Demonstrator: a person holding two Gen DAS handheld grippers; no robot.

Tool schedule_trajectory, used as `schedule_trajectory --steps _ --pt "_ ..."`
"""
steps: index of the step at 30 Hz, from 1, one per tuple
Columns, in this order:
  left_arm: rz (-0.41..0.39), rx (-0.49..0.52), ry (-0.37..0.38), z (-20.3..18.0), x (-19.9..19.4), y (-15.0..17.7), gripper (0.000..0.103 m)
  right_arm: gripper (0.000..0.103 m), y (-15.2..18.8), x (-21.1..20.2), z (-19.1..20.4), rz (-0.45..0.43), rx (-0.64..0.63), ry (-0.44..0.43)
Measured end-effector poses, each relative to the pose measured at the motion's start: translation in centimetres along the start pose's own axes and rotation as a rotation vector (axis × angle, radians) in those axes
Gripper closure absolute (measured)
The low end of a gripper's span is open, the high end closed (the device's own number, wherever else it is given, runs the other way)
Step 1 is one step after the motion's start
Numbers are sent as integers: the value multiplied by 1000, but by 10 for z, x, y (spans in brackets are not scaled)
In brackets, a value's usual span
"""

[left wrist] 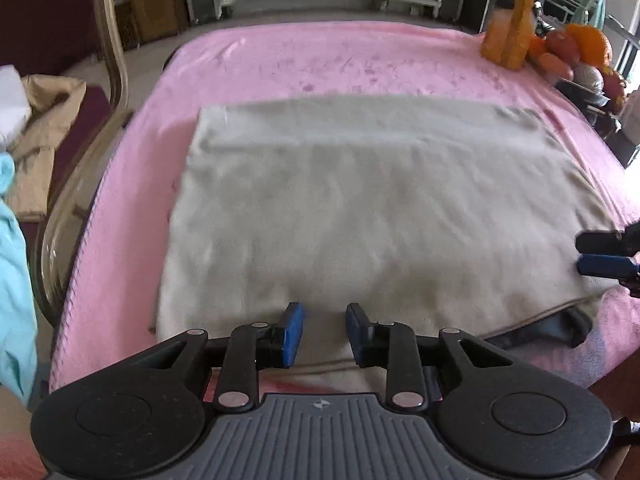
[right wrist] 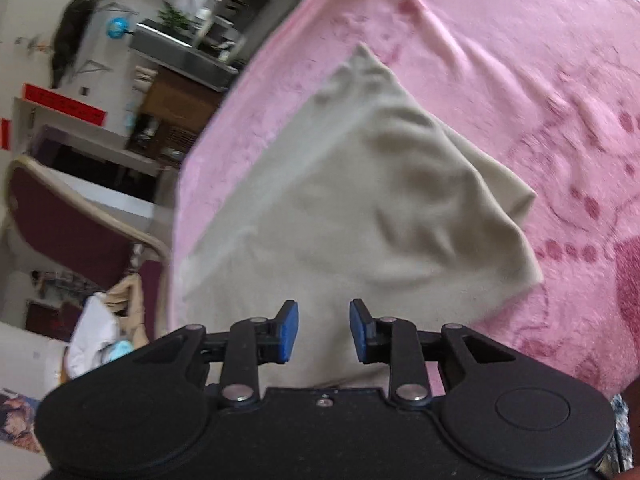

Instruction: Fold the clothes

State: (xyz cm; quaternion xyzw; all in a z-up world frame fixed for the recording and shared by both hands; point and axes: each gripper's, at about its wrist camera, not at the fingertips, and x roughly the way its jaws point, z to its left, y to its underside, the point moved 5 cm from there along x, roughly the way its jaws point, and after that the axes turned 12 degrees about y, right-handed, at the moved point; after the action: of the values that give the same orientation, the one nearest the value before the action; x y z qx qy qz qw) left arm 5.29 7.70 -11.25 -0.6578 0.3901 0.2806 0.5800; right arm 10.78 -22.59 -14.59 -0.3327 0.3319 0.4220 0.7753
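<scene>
A beige garment (left wrist: 360, 200) is seen spread flat across the middle of a table covered by a pink blanket (left wrist: 304, 60), its far edge folded into a straight line and its near edge reaching almost to the table's front. In the left wrist view, the left gripper (left wrist: 325, 330) is held just above the garment's near edge, tilted downward; its blue pads (left wrist: 294, 334) are parted with a clear gap, and nothing is pinched between them, only the cloth being seen beneath. At the right border of the same view, the right gripper (left wrist: 600, 254) is seen from the side over the garment's right portion, its two fingers slightly apart. In the right wrist view, the right gripper (right wrist: 324, 330) is shown above the near part of the garment (right wrist: 360, 208), whose far corner is rumpled and wrinkled against the pink blanket (right wrist: 500, 60); the blue pads (right wrist: 290, 332) are likewise separated and no fabric is gripped. To the left of the table, a chair (left wrist: 116, 64) with a pale curved frame is seen, and other clothes (left wrist: 40, 140) in tan, white and light blue are piled on it. Orange objects (left wrist: 516, 36) are set at the table's far right corner.
</scene>
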Motion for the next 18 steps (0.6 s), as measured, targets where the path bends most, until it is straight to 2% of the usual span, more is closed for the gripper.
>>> schedule_trajectory --steps 3,6,8,11,15,18 --pt "-3 -22 -1 5 -5 2 73 77 0 -9 -10 -15 -3 36" --pt "-7 -36 0 7 -6 2 73 70 2 -37 -25 -91 2 55" --pt "-6 -32 -7 5 -6 2 72 68 3 -54 -35 -132 11 58" --pt "-1 -16 -18 2 -4 1 72 66 11 -55 -51 -90 62 23" --pt "1 3 -25 -1 -5 1 72 66 14 -44 -52 -54 99 15" --pt "1 -3 -17 1 -5 1 72 66 13 -35 -49 -63 115 55"
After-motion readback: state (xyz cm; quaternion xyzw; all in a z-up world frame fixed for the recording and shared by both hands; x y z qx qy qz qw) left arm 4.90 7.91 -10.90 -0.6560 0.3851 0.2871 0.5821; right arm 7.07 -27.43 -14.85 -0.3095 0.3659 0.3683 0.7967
